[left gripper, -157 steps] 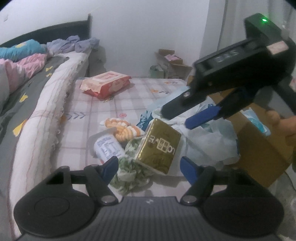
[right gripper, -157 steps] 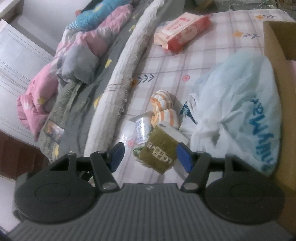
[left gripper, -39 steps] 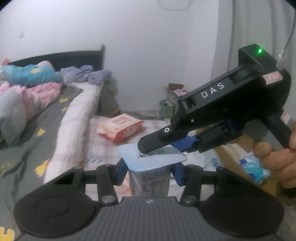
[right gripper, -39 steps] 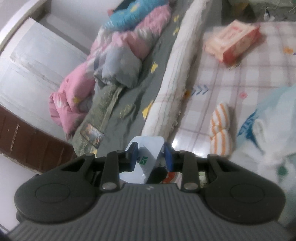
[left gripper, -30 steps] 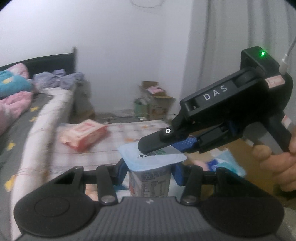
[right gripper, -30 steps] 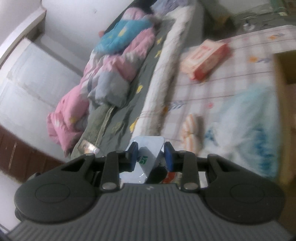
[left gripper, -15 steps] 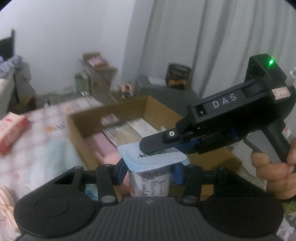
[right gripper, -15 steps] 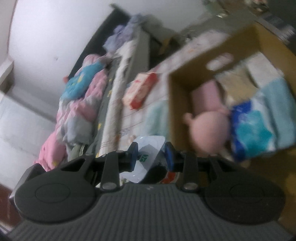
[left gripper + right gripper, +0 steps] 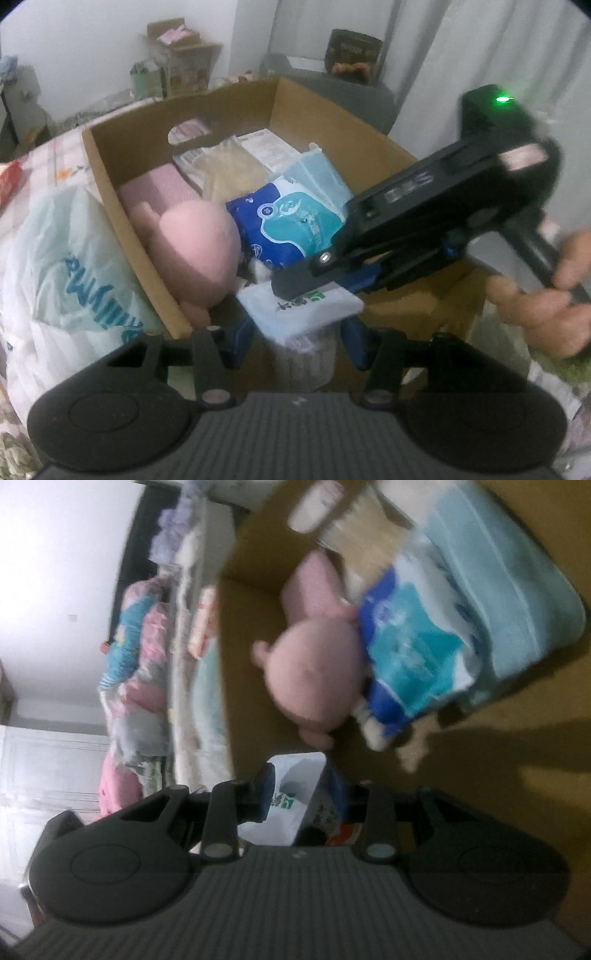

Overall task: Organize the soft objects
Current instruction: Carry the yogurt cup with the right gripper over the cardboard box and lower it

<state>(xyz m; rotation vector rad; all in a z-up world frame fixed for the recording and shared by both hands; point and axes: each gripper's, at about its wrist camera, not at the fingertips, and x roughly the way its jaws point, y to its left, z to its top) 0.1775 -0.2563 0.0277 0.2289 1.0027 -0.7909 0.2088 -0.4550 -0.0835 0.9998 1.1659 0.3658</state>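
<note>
A soft white pack [image 9: 301, 306] is carried over the near end of an open cardboard box [image 9: 122, 221], its body sitting between the blue fingers of the left hand-held gripper [image 9: 299, 339], whose jaws have just been opening and whose pads no longer look pressed on it; blur leaves contact uncertain. The right hand-held gripper [image 9: 314, 284], coming in from the right, is closed on the pack's flat top flap [image 9: 291, 794], though its jaws have also been easing apart. Ahead of both lie a pink plush toy [image 9: 195, 251] and a blue-and-white tissue pack [image 9: 284, 225], with bare box floor just beyond the right fingertips. The step is judged best done if the pack is lowered onto that bare floor before the flap is let go, clear of the plush.
</note>
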